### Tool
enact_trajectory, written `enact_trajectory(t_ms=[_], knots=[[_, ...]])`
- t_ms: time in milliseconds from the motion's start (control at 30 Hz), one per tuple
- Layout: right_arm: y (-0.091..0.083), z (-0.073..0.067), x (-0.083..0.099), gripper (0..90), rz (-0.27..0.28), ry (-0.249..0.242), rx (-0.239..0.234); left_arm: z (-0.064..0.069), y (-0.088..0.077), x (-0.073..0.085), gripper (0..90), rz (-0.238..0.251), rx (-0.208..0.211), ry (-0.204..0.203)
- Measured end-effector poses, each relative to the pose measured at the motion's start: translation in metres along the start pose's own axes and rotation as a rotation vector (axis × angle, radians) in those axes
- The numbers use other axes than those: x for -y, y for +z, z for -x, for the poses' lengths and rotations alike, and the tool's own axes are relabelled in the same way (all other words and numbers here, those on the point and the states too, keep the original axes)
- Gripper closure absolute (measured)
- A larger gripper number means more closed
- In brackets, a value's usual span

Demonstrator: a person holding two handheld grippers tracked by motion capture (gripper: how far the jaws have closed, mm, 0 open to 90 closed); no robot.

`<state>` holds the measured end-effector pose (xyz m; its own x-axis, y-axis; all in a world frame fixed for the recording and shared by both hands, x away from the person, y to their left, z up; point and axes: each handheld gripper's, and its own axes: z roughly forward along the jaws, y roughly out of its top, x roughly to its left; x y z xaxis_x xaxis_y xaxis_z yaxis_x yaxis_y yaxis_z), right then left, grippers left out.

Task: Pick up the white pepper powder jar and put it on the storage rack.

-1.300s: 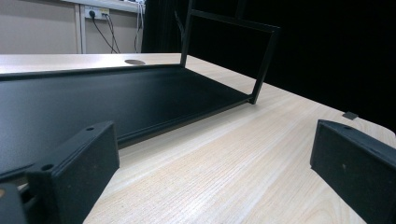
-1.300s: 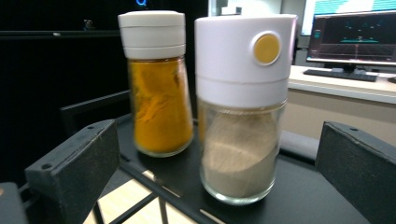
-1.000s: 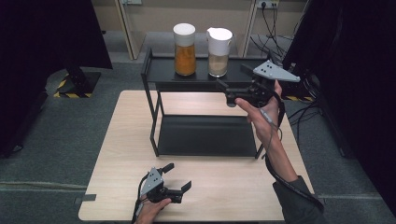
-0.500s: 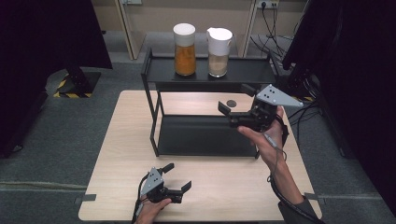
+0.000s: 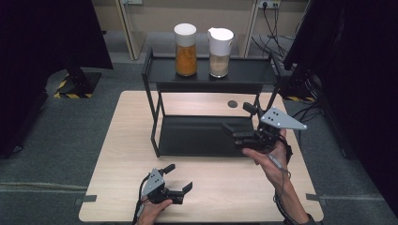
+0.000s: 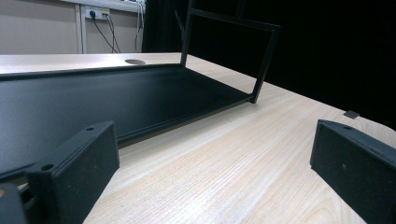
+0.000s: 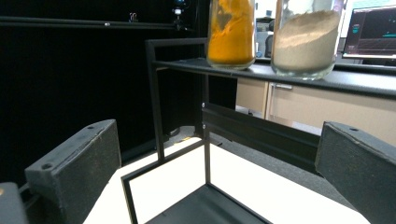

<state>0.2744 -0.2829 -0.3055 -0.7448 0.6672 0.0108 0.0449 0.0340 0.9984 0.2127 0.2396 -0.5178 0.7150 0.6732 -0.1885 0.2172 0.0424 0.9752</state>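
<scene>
The right gripper [image 5: 240,119] is held above the right end of the lower shelf [image 5: 197,136] of a black two-level rack [image 5: 152,93] that stands on the wooden table [image 5: 122,140]. Its jaws are spread wide and hold nothing. Its long axis lies nearly level and points to the left and a little away from the person, along the length of the rack. In the right gripper view, the jaws look upward at the top shelf [image 7: 289,74], where two jars stand side by side, close but apart: the orange-powder jar [image 7: 231,30] on the left and the beige-powder jar [image 7: 306,37] on the right. Both jars are upright, with white lids, as the high view shows.

The left gripper [image 5: 179,179] rests low on the table near the front edge, well apart from the rack. Its jaws are also wide open and empty, pointing to the right. In the left gripper view the lower shelf lies ahead, with bare table between the jaws.
</scene>
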Motion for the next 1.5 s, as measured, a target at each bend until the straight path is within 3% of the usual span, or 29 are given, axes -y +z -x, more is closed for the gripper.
enact_trajectory(t_ms=[167,700,1500], knots=[[-0.004,-0.001,0.017,0.4,-0.003,0.030,-0.016,0.000,0.000,0.000,0.7,0.002,-0.002,0.003],[-0.011,-0.010,0.060,0.4,-0.037,0.035,-0.006,0.000,-0.001,0.000,0.7,0.005,-0.005,0.005],[-0.020,-0.019,0.124,0.5,-0.089,0.101,0.000,0.000,-0.001,0.000,0.7,0.008,-0.011,0.004]])
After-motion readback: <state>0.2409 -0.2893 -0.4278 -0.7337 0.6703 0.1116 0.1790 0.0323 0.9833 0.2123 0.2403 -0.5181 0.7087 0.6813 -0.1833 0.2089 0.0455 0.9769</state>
